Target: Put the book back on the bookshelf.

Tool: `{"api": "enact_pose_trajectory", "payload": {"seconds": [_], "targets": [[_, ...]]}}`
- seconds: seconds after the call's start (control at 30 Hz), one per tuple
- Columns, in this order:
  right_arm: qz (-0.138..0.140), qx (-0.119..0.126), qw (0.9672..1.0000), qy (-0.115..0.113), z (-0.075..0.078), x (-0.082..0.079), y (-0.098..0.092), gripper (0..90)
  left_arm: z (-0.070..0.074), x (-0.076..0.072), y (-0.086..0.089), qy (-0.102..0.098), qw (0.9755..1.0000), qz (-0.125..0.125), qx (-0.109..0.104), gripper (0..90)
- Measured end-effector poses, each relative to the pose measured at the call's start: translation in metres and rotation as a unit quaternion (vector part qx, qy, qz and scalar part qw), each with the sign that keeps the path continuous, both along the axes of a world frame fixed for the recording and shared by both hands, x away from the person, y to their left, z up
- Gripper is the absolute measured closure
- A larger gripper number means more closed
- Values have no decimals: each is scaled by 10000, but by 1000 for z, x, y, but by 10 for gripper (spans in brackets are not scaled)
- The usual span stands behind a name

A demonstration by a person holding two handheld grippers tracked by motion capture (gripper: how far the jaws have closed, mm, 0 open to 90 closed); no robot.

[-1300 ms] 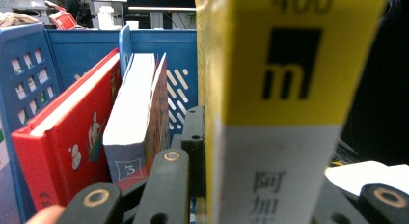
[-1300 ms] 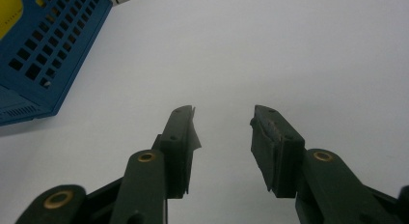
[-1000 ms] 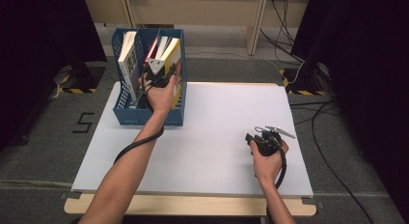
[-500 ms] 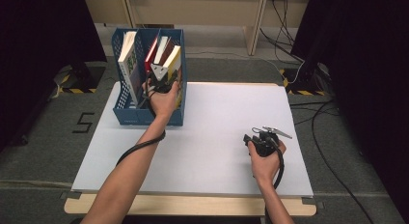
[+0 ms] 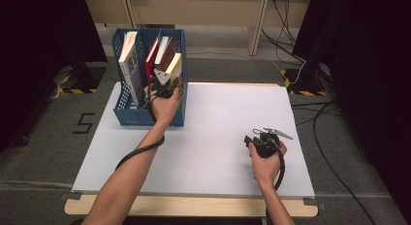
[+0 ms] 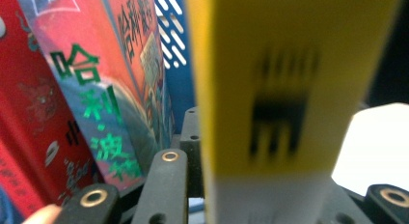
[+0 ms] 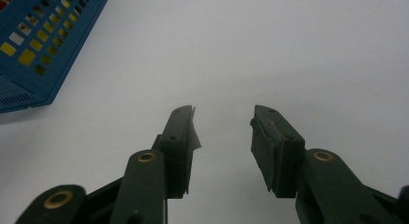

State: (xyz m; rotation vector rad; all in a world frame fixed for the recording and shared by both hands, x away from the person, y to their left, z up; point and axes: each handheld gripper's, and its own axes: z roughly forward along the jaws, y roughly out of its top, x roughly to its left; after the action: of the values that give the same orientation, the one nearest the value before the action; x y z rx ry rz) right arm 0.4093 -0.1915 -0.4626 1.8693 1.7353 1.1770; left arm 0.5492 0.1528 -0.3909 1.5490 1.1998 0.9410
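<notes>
Yellow-and-white book (image 6: pixel 270 89), red books (image 5: pixel 156 50), blue perforated rack (image 5: pixel 127 116).

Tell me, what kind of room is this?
Probably a lab or recording room: a bare white table, cables trailing over the grey floor, dark curtains at the sides, and a blue file rack of books.

A file rack (image 5: pixel 127 113) stands on the table's (image 5: pixel 223 118) far left corner with several books (image 5: pixel 130 60) upright in it. The left gripper (image 5: pixel 162 84) sits in its right compartment around a leaning book (image 5: pixel 175 65). The right gripper (image 5: pixel 261 142) rests on the table near its right front, well apart from the rack.
</notes>
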Motion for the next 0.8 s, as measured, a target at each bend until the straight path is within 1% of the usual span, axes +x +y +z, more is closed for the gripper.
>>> {"api": "enact_pose_trajectory", "payload": {"seconds": [0.07, 0.13, 0.17, 0.2, 0.27, 0.4, 0.47, 0.5, 0.53, 0.6, 0.63, 0.7, 0.77, 0.8], "targets": [[33, -22, 10000, 2, -1, 0, 0, 599, -2, -7, 2, -3, 9999, -21, 157, 722], [25, -23, 10000, 32, -1, -1, 2, 599, -1, -10, 3, 32, 9998, -48, 188, 720], [19, 6, 10000, 42, -1, 0, 2, 599, 1, -11, 3, 45, 9996, -60, 261, 719], [47, -20, 10000, 26, -2, 0, 2, 598, 2, -11, 3, 42, 9996, -73, 281, 714], [38, -15, 10000, 22, -2, 0, 3, 598, 4, -13, 4, 68, 9996, -87, 257, 702], [31, -17, 10000, 11, -2, 0, 3, 598, 7, -18, 7, 39, 9997, -156, 189, 682], [39, -23, 10000, 25, -2, 0, 2, 597, 9, -23, 9, -15, 9997, -167, 188, 675], [-5, 39, 10000, 61, -1, -1, 3, 597, 10, -26, 10, -24, 9997, -173, 155, 673], [44, -37, 10000, 1, -1, -1, 2, 597, 11, -28, 11, -19, 9998, -186, 107, 671], [37, -19, 10000, 7, 0, -2, 1, 597, 12, -34, 13, -31, 9998, -197, 54, 670], [10, 2, 10000, 25, 0, -2, 2, 597, 12, -37, 14, -17, 9998, -214, 38, 674], [19, -9, 10000, 3, 0, -3, 0, 596, 11, -40, 14, 76, 9996, -245, -71, 679], [2, 7, 10000, 20, -1, -3, 0, 596, 10, -41, 14, 147, 9995, -247, -139, 690], [-7, 8, 10000, 10, -1, -3, 0, 596, 10, -41, 13, 170, 9995, -233, -112, 697]]}}
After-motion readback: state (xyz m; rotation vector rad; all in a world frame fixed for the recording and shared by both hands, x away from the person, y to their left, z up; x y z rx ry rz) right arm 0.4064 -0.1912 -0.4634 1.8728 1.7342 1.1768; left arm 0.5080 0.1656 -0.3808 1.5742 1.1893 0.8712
